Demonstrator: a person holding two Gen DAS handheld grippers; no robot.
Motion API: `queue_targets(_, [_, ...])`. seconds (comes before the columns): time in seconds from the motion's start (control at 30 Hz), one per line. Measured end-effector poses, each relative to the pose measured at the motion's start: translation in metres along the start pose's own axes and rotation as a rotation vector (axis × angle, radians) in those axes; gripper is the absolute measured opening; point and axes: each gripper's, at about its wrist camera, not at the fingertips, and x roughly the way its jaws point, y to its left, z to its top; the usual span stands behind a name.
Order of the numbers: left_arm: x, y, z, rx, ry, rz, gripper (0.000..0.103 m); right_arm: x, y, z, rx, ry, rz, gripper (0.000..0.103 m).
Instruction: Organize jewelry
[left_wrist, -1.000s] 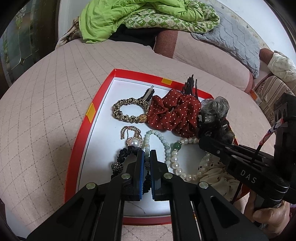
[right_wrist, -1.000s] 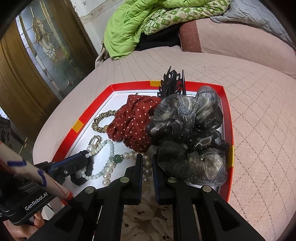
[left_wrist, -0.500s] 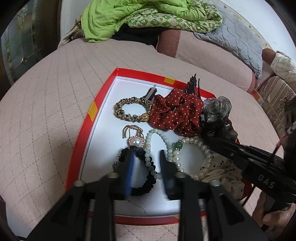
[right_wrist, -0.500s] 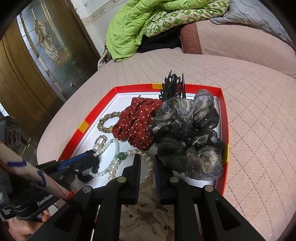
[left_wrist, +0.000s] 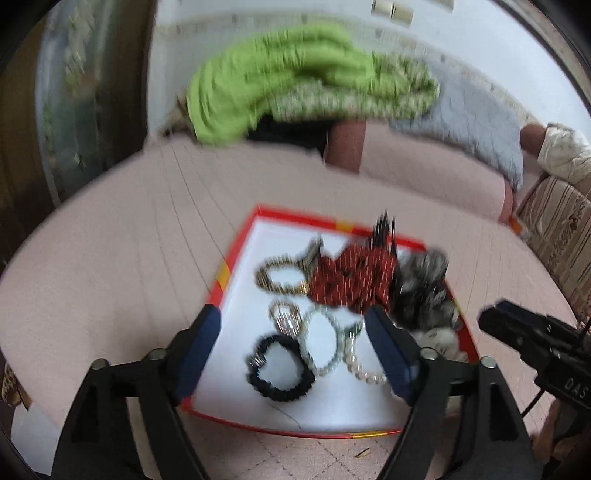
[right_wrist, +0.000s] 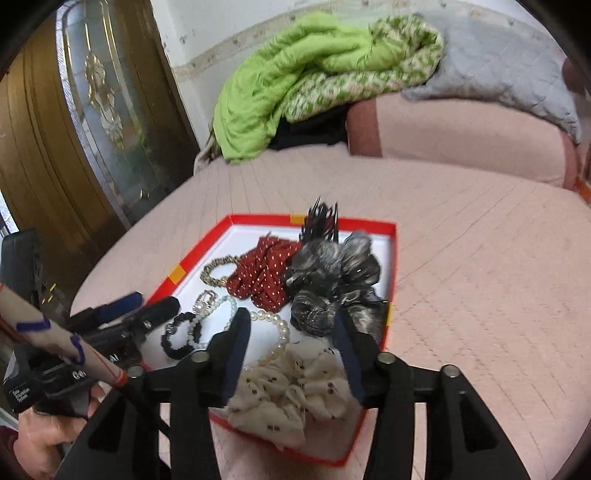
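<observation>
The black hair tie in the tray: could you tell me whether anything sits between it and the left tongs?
Nothing visible does: the left tongs hang open above the black hair tie, with only the green bead bracelet touching its right edge.

We hold our left gripper (left_wrist: 293, 343) tilted downward above the tray's near edge, its jaws having just been opening and now spread wide with nothing clamped. Our right gripper (right_wrist: 291, 349) hangs over the near right corner, jaws likewise just parting, gripping nothing.
</observation>
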Motion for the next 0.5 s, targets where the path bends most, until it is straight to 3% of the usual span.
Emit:
queue_targets(0.03, [-0.013,0.001,-0.001,-0.001,-0.052,0.026,0.093,-0.008,0.001,-0.002,-0.007,-0.017,-0.006,0.056])
queue_targets(0.13, [-0.042,0.005,-0.005,-0.032,-0.141,0.049,0.098,-0.035,0.004,-0.010,-0.053,-0.080,-0.041,0.072])
queue_targets(0.23, [-0.057,0.007,-0.010,-0.050,-0.150,0.091,0.099,-0.062,0.012,-0.022,-0.134,-0.151,-0.119,0.087])
queue_targets(0.37, [-0.071,0.004,-0.019,-0.049,-0.132,0.141,0.100,-0.083,0.016,-0.036,-0.187,-0.201,-0.171,0.092])
queue_targets(0.5, [-0.082,0.001,-0.024,-0.038,-0.158,0.140,0.102,-0.086,0.013,-0.047,-0.198,-0.181,-0.186,0.093])
